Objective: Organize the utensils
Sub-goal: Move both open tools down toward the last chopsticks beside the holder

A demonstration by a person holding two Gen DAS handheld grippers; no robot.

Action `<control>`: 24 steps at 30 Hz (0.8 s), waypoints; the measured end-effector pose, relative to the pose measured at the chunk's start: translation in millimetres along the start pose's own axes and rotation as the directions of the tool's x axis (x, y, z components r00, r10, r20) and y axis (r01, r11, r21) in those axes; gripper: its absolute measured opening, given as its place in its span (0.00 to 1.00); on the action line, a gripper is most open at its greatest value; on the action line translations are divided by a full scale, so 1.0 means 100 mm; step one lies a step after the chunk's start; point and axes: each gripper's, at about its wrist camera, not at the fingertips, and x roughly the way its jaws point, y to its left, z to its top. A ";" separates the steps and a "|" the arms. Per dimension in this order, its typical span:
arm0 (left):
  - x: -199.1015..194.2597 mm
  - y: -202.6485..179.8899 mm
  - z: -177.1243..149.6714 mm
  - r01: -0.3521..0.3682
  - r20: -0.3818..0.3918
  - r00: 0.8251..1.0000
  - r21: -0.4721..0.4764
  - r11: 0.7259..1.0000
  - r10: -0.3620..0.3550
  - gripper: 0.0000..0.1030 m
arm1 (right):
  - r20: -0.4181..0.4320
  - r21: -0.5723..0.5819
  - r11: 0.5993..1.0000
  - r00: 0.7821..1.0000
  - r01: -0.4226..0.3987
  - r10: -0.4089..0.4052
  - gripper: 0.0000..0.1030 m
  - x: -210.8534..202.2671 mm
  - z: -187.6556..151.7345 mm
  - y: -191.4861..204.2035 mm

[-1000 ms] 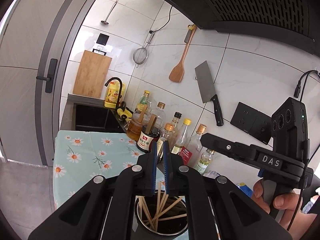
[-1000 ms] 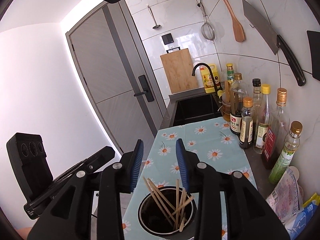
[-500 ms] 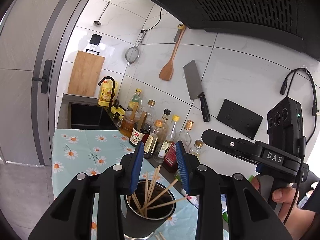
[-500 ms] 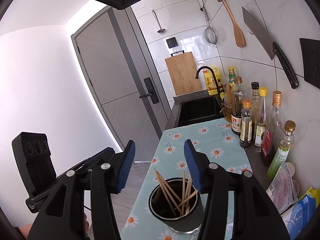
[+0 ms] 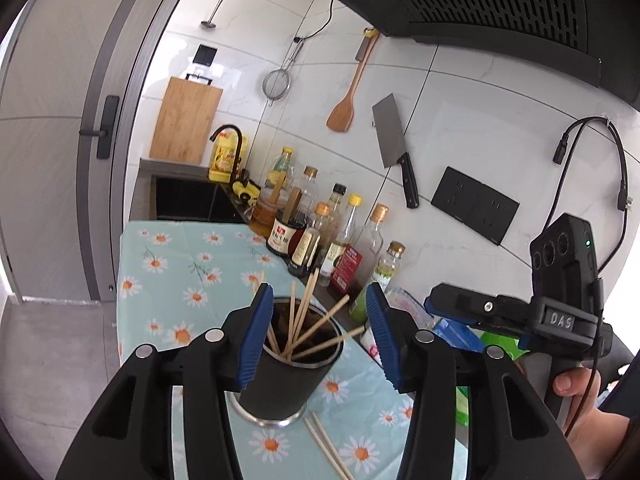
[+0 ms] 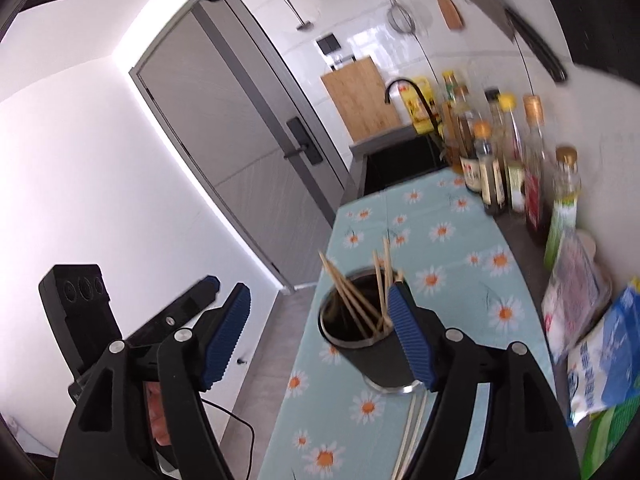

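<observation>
Both the left claw [image 5: 318,336] and right claw [image 6: 320,334] are opening, empty. Loose chopsticks [image 5: 328,446] on the tabletop [image 5: 168,280], light, stiff and slippery, are best pinched mid-length.

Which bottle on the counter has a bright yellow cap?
The clear bottle with the yellow cap, standing in the row along the wall between a black-capped bottle and a taller gold-capped one. No other cap in the row is yellow.

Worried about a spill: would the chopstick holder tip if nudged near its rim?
Possibly. The holder is taller than wide, and its chopsticks lean out past the rim. Its smooth metal base on the tablecloth may slide first.
</observation>
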 end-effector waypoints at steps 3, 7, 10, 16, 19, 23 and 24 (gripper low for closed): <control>0.01 0.00 -0.16 -0.007 -0.051 0.999 -0.011 1.000 0.006 0.50 | -0.055 0.025 0.999 0.998 0.023 -0.021 0.69 0.05 -0.17 -0.11; 0.07 0.04 -0.39 -0.024 -0.128 0.992 -0.039 0.999 0.019 0.51 | -0.126 0.076 0.996 0.991 0.045 -0.036 0.69 0.12 -0.35 -0.28; 0.14 0.08 -0.52 -0.029 -0.171 0.985 -0.071 0.997 0.016 0.51 | -0.180 0.099 0.993 0.983 0.064 -0.046 0.69 0.20 -0.44 -0.38; 0.23 0.13 -0.72 -0.054 -0.243 0.969 -0.099 0.994 0.028 0.53 | -0.251 0.120 0.988 0.966 0.094 -0.061 0.69 0.35 -0.60 -0.53; 0.25 0.15 -0.79 -0.065 -0.262 0.965 -0.106 0.992 0.035 0.53 | -0.282 0.128 0.985 0.957 0.115 -0.075 0.69 0.43 -0.67 -0.60; 0.30 0.16 -0.89 -0.084 -0.304 0.952 -0.115 0.990 0.046 0.54 | -0.351 0.138 0.980 0.932 0.144 -0.088 0.69 0.55 -0.75 -0.66; 0.31 0.16 -0.90 -0.098 -0.311 0.949 -0.113 0.989 0.058 0.54 | -0.383 0.140 0.977 0.919 0.160 -0.095 0.69 0.59 -0.78 -0.67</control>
